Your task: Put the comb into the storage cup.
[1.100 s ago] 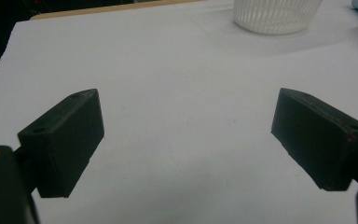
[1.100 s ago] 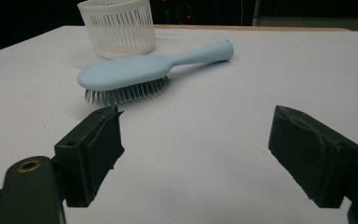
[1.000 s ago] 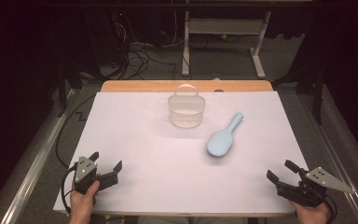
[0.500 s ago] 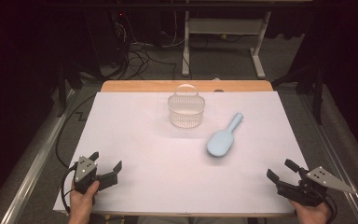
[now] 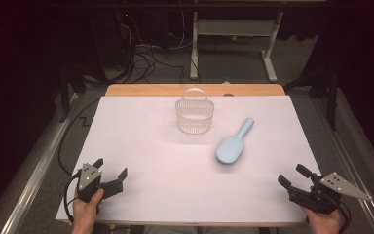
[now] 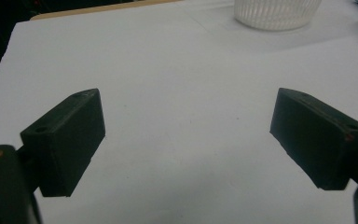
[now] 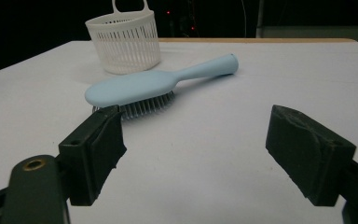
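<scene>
A light blue hairbrush (image 5: 233,144) (image 7: 154,86) lies bristles down on the white table cover, right of centre, its handle pointing to the far right. Behind it and to its left stands a white slatted basket (image 5: 194,117) (image 7: 126,42) (image 6: 275,11) with a loop handle, upright. My left gripper (image 5: 110,173) (image 6: 191,135) rests open near the front left corner, nothing between its jaws. My right gripper (image 5: 294,175) (image 7: 193,149) is open near the front right corner, empty, with the hairbrush some way ahead of it.
The white cover (image 5: 141,141) spans the wooden table, whose bare edge (image 5: 141,90) shows at the back. Beyond the table are cables (image 5: 146,63) on the floor and a white desk frame (image 5: 233,29). Metal rails (image 5: 34,170) run along both sides.
</scene>
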`<control>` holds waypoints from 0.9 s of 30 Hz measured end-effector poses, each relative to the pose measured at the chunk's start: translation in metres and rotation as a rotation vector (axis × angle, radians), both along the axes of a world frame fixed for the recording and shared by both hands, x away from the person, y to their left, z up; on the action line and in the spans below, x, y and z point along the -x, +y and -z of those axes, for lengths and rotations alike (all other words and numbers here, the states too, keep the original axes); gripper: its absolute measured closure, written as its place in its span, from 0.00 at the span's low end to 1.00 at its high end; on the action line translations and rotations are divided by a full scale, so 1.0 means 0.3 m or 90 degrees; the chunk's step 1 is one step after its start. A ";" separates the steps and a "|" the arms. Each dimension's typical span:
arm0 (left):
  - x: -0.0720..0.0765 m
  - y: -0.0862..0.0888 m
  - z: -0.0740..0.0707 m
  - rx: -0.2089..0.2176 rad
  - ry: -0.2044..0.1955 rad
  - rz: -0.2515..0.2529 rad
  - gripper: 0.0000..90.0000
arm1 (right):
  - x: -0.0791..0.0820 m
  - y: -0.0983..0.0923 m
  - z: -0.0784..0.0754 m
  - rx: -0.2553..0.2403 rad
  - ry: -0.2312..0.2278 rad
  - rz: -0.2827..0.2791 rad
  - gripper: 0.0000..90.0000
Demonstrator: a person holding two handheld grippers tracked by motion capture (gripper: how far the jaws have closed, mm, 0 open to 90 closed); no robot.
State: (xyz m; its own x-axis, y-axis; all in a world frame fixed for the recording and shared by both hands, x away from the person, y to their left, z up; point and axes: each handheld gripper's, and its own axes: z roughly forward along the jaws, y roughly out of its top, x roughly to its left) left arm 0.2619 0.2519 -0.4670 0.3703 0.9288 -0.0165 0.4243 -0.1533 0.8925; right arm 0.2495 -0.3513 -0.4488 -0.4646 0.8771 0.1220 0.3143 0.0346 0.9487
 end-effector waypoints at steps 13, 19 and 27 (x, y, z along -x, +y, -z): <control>0.002 -0.003 0.002 0.000 0.002 -0.001 0.14 | -0.029 0.025 -0.031 -0.002 -0.015 -0.017 0.24; 0.001 -0.004 0.002 0.000 0.003 -0.001 0.15 | -0.052 0.048 -0.040 0.000 -0.016 -0.035 0.24; 0.002 0.000 0.002 0.002 0.002 -0.004 0.16 | -0.097 0.080 -0.054 -0.004 -0.019 -0.041 0.24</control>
